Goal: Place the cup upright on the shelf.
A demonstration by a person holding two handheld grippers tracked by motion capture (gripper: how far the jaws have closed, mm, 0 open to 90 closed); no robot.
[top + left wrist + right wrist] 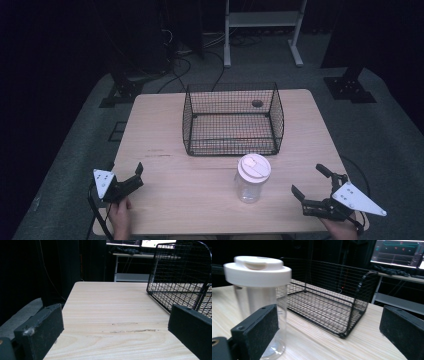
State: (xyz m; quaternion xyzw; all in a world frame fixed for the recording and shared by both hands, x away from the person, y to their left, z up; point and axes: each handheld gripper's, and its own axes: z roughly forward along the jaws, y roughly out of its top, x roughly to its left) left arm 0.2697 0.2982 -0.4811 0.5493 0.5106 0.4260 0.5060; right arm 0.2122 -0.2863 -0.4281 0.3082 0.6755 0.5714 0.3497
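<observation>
Light wooden rectangular table (pixel 165 130), bare apart from two things. Black wire-mesh basket (pixel 232 120), open top, sits at table centre toward the far edge, nothing in it. Clear plastic cylindrical jar with white flip lid (pixel 252 177) stands upright just in front of the basket's near wall, close but apart from it, lid on, looks empty. Right gripper (pixel 312 186) rests low at near right edge, jaws spread wide, holding nothing, a little way right of the jar; in the right gripper view the jar (pixel 259 302) sits off to the left behind the left jaw, not between them. Left gripper (pixel 131 176) at near left edge, jaws released too, nothing between them, aimed down the bare table with the basket (pixel 180 277) at its right. Risks, as a judgement: jar is tall, light and slick, so an off-centre approach could let one jaw nudge it over or shove it against the mesh; a grip too near the lid could tip it, or a weak squeeze could let it slip on the lift.
</observation>
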